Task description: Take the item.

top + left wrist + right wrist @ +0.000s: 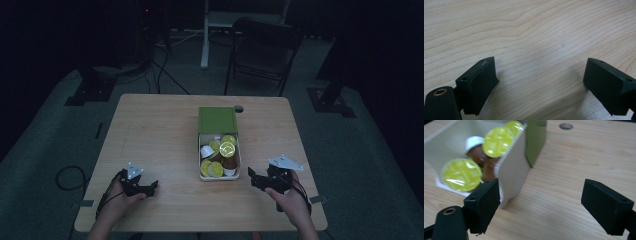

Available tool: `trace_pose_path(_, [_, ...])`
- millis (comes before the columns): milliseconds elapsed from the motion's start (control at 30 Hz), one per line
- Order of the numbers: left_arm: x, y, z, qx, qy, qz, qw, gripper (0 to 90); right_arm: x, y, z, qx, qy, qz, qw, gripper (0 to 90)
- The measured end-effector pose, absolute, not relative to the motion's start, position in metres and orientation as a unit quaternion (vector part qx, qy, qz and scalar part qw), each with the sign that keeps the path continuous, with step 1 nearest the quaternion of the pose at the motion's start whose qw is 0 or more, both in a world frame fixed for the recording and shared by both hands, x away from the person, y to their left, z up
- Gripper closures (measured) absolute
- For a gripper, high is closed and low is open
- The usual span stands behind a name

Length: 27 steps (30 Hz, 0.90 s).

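Capsules fill an open white box at mid-table, its green lid pushed back, as the left gripper and right gripper wait wide-jawed and empty, the right near enough that a careless nudge could shove the box.

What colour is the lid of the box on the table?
The lid is green, folded back behind the white box. It shows best in the high view.
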<state>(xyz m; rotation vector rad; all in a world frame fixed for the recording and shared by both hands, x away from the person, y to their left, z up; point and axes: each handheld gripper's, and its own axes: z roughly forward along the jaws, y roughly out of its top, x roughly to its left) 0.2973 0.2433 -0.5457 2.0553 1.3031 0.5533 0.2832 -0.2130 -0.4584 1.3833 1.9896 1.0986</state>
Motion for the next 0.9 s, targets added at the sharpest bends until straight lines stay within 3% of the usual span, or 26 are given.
trace_pose_path(900, [0.297, 0.243, -0.546, 0.781, 0.495, 0.210, 0.317, 11.9, 0.279, -0.152, -0.446, 0.425, 0.765, 0.437, 0.208, 20.0])
